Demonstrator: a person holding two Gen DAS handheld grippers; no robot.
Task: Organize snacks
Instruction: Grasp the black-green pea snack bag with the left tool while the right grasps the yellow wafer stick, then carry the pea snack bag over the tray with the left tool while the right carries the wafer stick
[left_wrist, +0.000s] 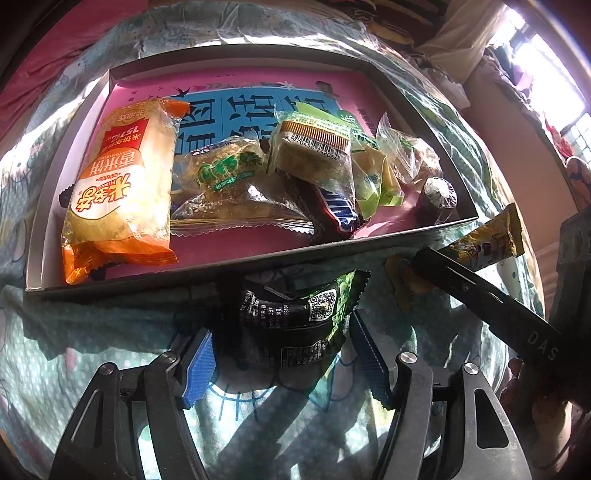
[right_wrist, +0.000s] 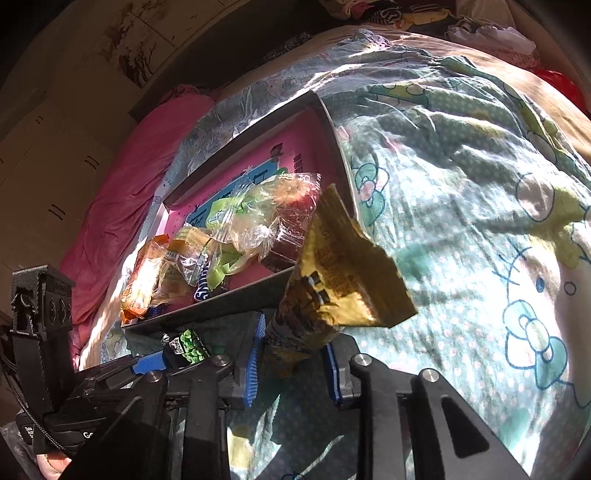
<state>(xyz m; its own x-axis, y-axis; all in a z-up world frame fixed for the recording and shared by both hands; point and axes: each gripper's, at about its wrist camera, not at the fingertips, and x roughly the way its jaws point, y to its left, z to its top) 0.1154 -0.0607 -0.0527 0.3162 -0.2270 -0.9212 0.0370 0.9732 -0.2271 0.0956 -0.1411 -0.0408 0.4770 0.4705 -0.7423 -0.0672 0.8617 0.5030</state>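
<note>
The left gripper (left_wrist: 282, 354) is hanging over a black-and-green foil snack packet (left_wrist: 295, 317) that is lying on the cartoon-printed teal bedspread (right_wrist: 461, 221), just in front of the near wall of a shallow grey cardboard box with a pink printed floor (left_wrist: 221, 267). Its blue ribbed pads (left_wrist: 199, 363) are standing apart on either side of the packet, and whether they are touching the wrapper cannot be told from this view.

The right gripper (right_wrist: 293, 360) is sitting clamped on the lower end of a yellow foil stick-shaped snack packet (right_wrist: 340, 280), which is sticking up and tilting away from the fingers (its far end is reaching past the box's near right corner in the left wrist view).

Inside the box a pile of snacks is crowding the floor: a large orange-and-clear rice cracker bag (left_wrist: 122, 188) is lying along the left side, clear wrappers holding green-labelled cakes (left_wrist: 225, 170) are filling the middle, a dark blue-lettered chocolate bar (left_wrist: 340, 218) is wedged beneath them, and a small dark round wrapped sweet (left_wrist: 439, 194) is resting in the near right corner.

A small yellow-orange wrapper (left_wrist: 402, 284) is lying on the bedspread just beside the right gripper's black finger. The box's near wall is standing between both held or targeted packets and the pile. A pink quilt (right_wrist: 122, 206) is bunching up beyond the box's left side.
</note>
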